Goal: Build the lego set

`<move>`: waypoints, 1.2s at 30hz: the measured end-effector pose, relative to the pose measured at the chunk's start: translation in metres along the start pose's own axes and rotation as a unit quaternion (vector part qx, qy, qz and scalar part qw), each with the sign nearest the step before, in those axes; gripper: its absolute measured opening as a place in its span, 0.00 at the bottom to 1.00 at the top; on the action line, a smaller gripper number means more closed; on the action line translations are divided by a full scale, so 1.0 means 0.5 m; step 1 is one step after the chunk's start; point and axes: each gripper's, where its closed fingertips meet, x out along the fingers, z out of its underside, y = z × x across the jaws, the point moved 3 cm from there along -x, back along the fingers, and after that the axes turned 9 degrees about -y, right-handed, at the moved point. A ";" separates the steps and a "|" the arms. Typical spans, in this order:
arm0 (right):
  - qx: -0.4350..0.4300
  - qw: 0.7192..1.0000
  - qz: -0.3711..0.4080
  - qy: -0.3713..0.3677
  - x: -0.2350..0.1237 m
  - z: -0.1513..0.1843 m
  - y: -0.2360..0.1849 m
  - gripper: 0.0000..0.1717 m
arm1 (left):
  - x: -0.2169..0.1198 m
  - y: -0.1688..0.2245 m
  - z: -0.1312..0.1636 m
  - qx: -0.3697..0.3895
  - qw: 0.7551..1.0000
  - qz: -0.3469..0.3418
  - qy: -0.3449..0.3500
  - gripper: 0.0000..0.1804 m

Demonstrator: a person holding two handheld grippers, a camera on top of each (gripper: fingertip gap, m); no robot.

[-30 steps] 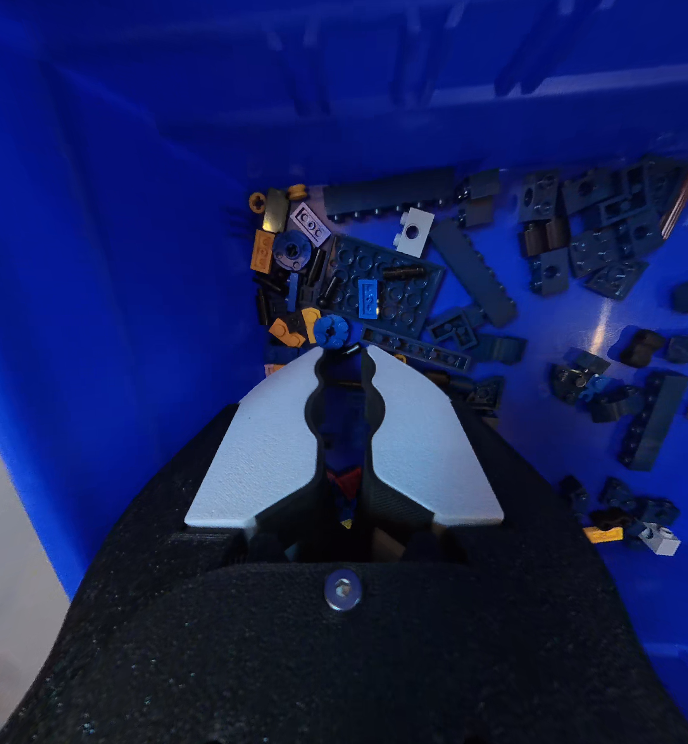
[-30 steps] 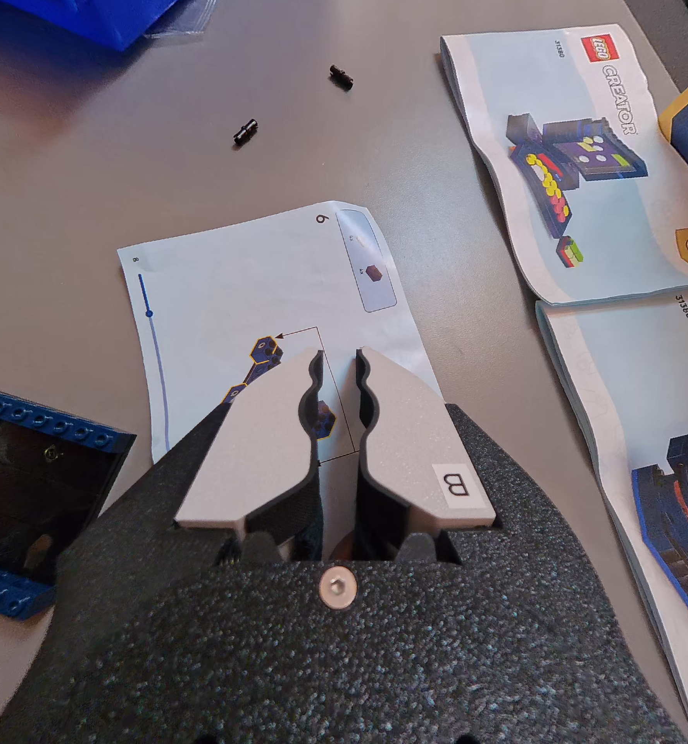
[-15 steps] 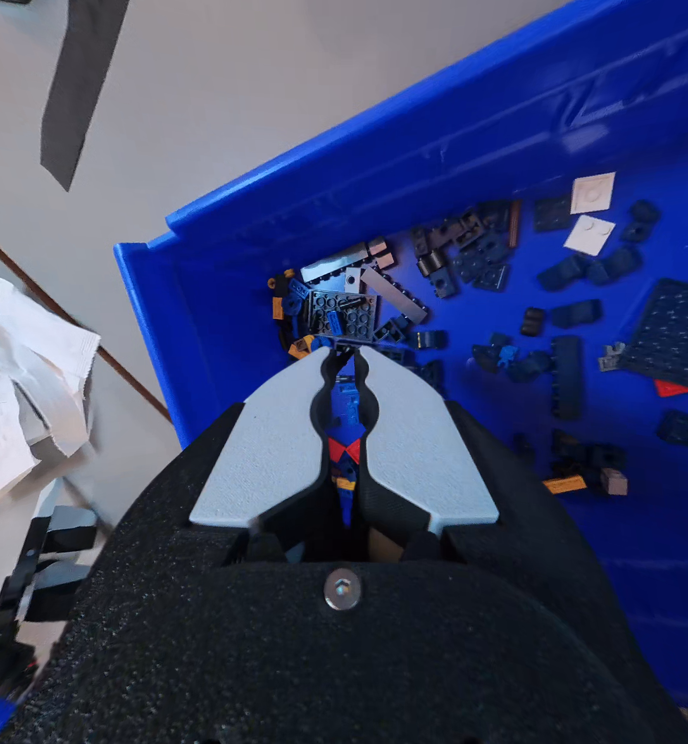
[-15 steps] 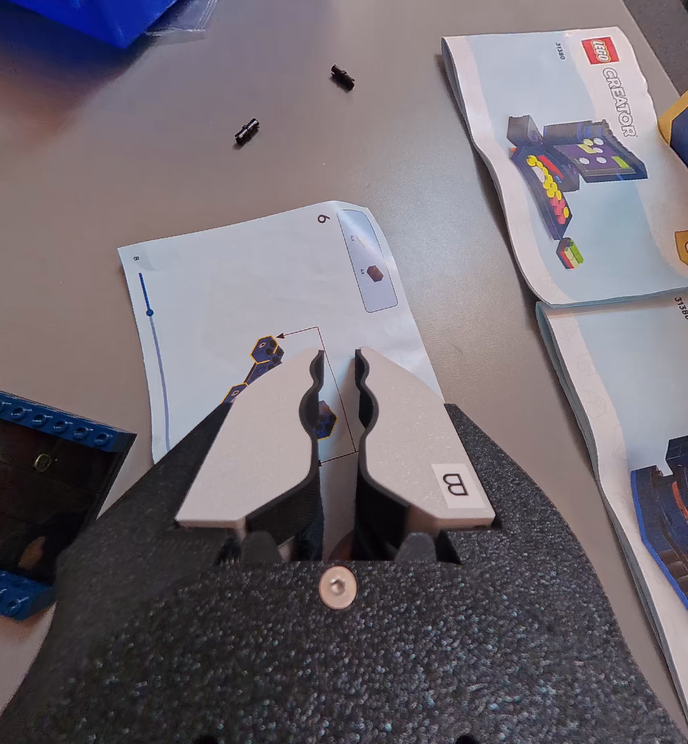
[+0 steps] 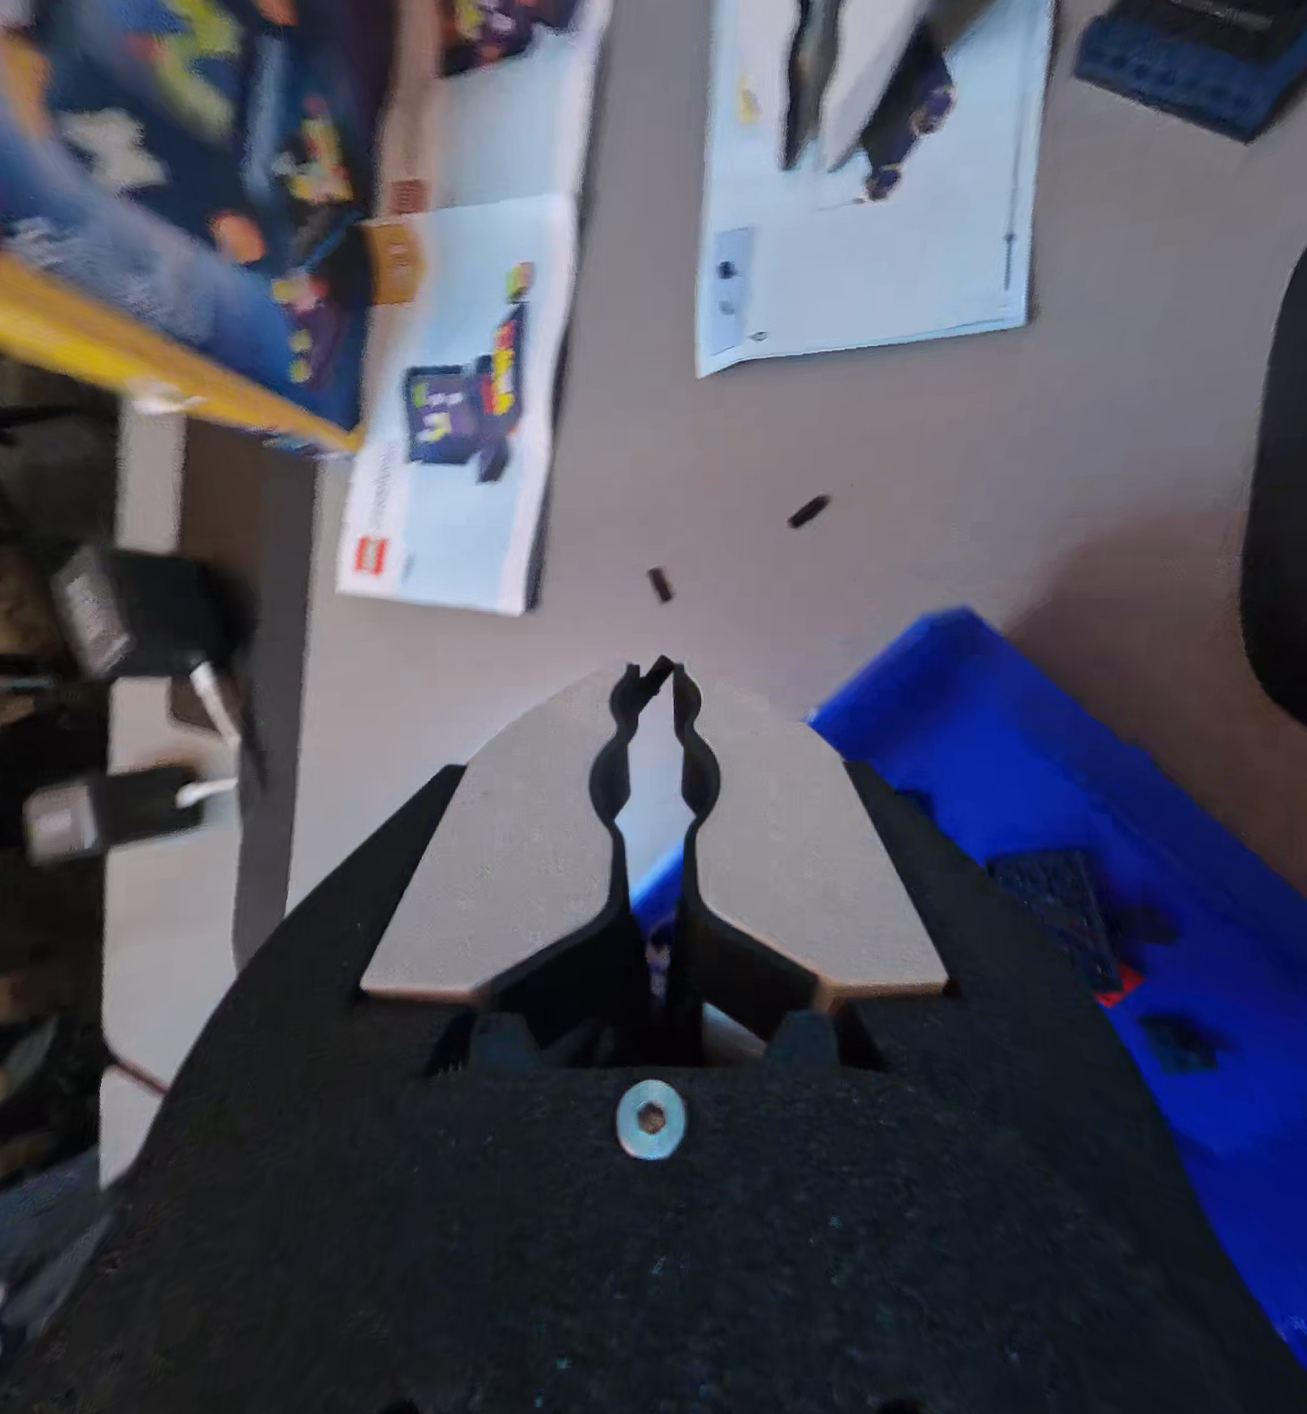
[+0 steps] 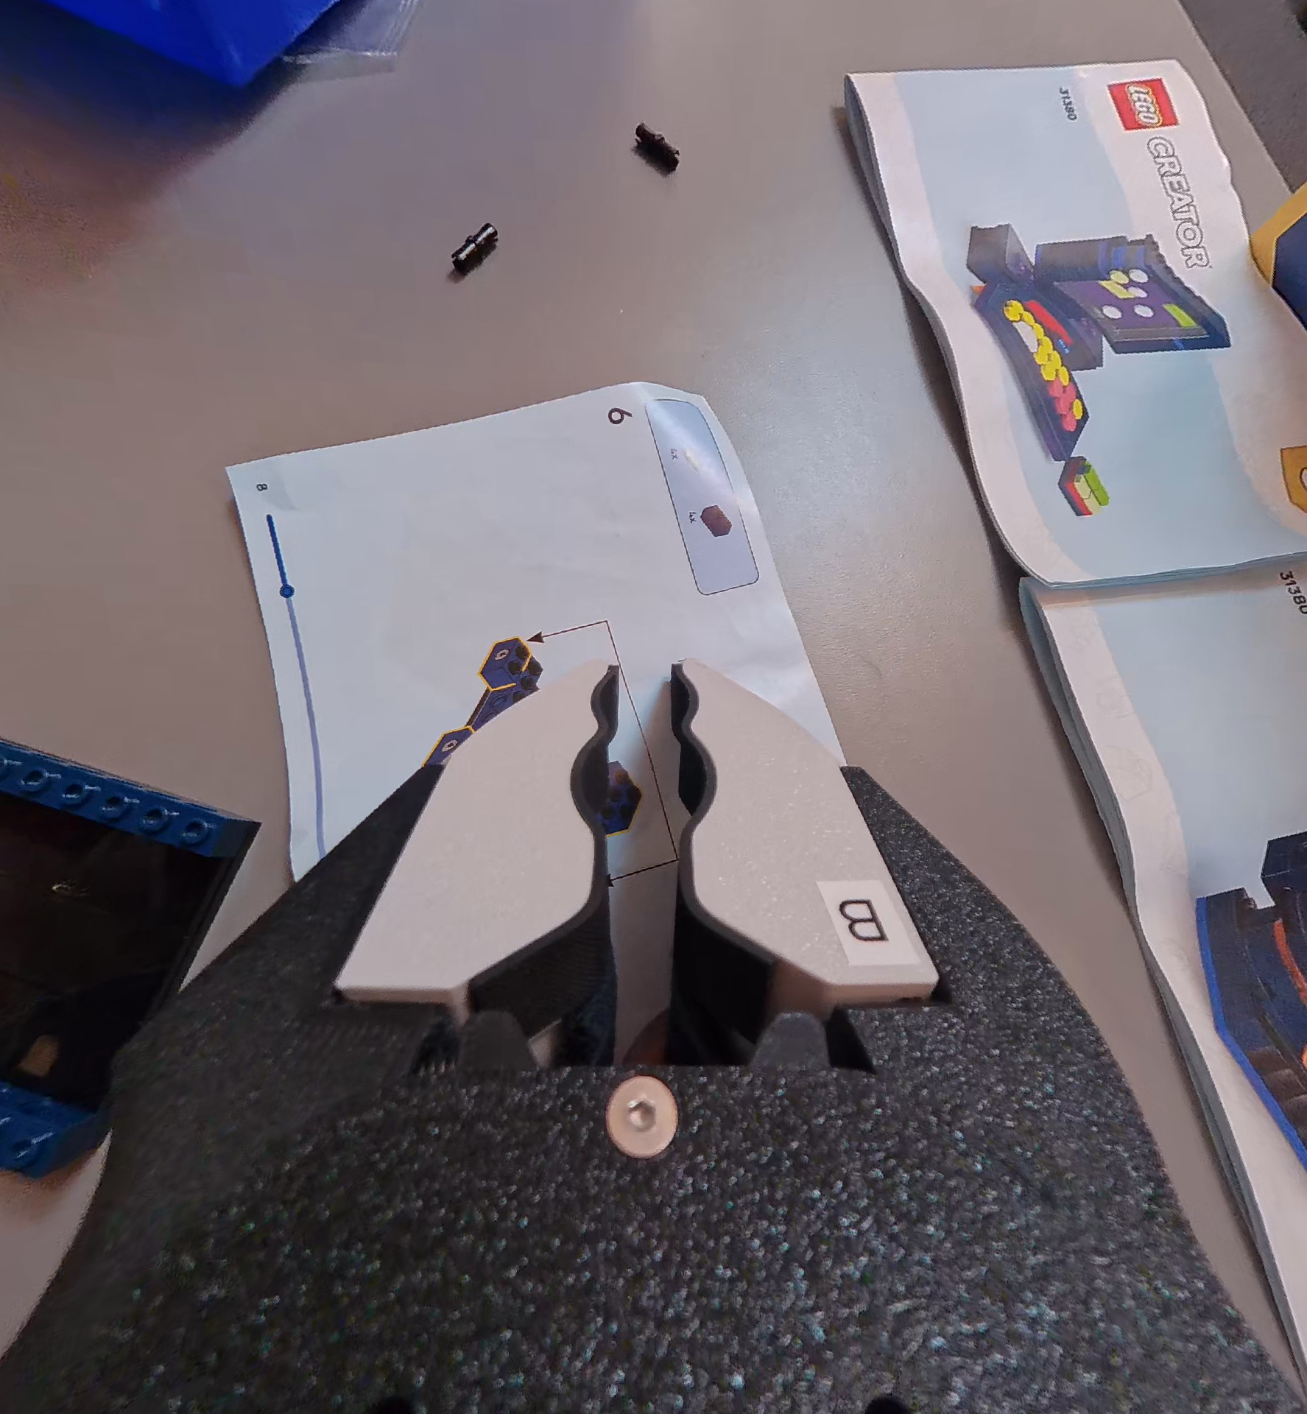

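Left wrist view, black pin (image 5: 656, 672) seemingly pinched at left gripper (image 5: 654, 675) fingertips

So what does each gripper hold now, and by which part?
The left gripper holds a small black pin at its very tips, crosswise. The right gripper holds nothing.

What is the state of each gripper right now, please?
Left gripper: closed on a small black pin at its fingertips.
Right gripper: open, empty, above a loose instruction sheet.
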 end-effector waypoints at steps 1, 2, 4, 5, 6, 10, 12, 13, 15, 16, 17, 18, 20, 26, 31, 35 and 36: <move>-0.002 1.000 0.001 0.000 0.000 0.000 0.000 0.07 | 0.035 0.010 -0.020 0.019 0.999 0.026 -0.024 0.04; -0.004 1.000 0.002 0.000 0.000 0.000 -0.001 0.07 | 0.073 0.020 -0.034 0.032 0.997 0.054 -0.054 0.04; -0.009 1.000 0.005 0.000 0.000 0.000 -0.003 0.06 | 0.147 0.035 -0.039 0.049 0.986 0.100 -0.125 0.05; -0.012 1.000 0.006 0.001 0.000 0.000 -0.003 0.06 | 0.173 0.040 -0.035 0.057 0.978 0.124 -0.157 0.05; -0.014 1.000 0.007 0.001 0.000 0.000 -0.004 0.06 | 0.194 0.038 -0.034 0.059 0.974 0.130 -0.175 0.05; -0.020 1.000 0.009 0.001 0.000 0.000 -0.005 0.05 | 0.236 0.046 -0.031 0.043 0.962 0.188 -0.193 0.05; -0.019 1.000 0.008 0.001 0.000 0.000 -0.005 0.05 | 0.246 0.056 -0.028 0.036 0.958 0.215 -0.188 0.05; -0.019 1.000 0.008 0.001 0.000 0.000 -0.005 0.05 | 0.251 0.059 -0.024 0.034 0.956 0.220 -0.191 0.07; -0.019 1.000 0.008 0.001 0.000 0.000 -0.005 0.05 | 0.257 0.060 -0.019 0.036 0.955 0.218 -0.196 0.08; -0.019 1.000 0.007 0.001 0.000 0.000 -0.005 0.05 | 0.255 0.062 -0.021 0.039 0.956 0.221 -0.189 0.09; -0.018 1.000 0.007 0.001 0.000 0.000 -0.005 0.05 | 0.252 0.062 -0.024 0.039 0.957 0.221 -0.182 0.11; -0.018 1.000 0.007 0.001 0.000 0.000 -0.005 0.05 | 0.248 0.060 -0.027 0.037 0.959 0.219 -0.176 0.12; -0.018 1.000 0.007 0.001 0.000 0.000 -0.005 0.05 | 0.235 0.050 -0.030 0.032 0.962 0.210 -0.169 0.15; -0.023 1.000 0.010 0.001 0.000 0.000 -0.006 0.04 | 0.092 -0.048 -0.059 -0.069 0.996 0.049 -0.042 0.15; -0.018 1.000 0.004 0.001 0.000 0.000 -0.006 0.04 | -0.069 -0.063 0.005 -0.219 0.967 -0.073 0.106 0.16; -0.017 1.000 0.002 0.001 0.000 0.000 -0.006 0.04 | -0.097 -0.019 0.144 -0.274 0.955 -0.108 0.028 0.16; -0.017 1.000 0.003 0.001 0.000 0.000 -0.006 0.04 | -0.099 -0.008 0.172 -0.285 0.952 -0.111 0.007 0.16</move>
